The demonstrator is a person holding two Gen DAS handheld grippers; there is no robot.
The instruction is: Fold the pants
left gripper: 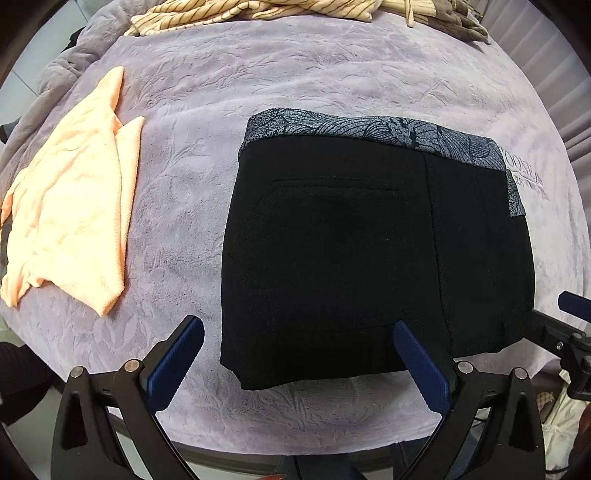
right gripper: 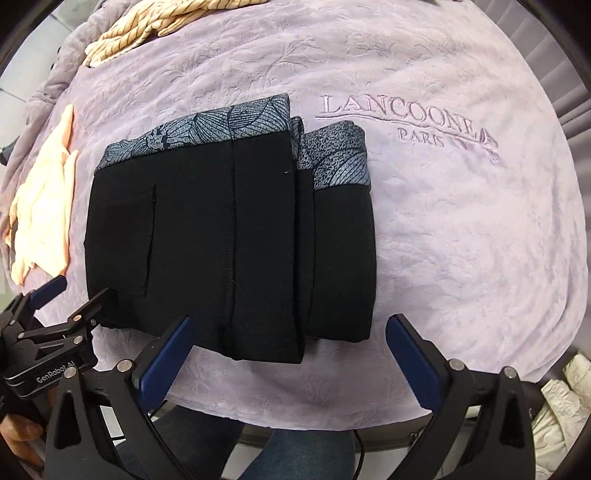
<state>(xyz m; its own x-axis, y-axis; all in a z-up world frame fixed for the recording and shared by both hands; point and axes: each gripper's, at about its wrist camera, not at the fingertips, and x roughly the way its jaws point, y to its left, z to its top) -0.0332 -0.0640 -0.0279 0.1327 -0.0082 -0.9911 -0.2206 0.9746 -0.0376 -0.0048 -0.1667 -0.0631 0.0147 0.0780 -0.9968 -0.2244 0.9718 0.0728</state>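
The black pants (right gripper: 229,240) lie folded into a compact stack on the lilac blanket (right gripper: 461,221), seemingly finished; left gripper (left gripper: 299,358) and right gripper (right gripper: 288,354) gape wide, empty.

Ahead of my left gripper (left gripper: 299,354), the pants (left gripper: 369,258) cover part of the blanket's embroidered lettering (left gripper: 524,181), and the striped cloth (left gripper: 258,11) beyond runs past the top edge.

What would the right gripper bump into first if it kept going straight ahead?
Most likely the folded black pants. The right gripper is open, and the near edge of the pants lies just ahead between its fingers, on the lilac blanket. Depth is hard to judge.
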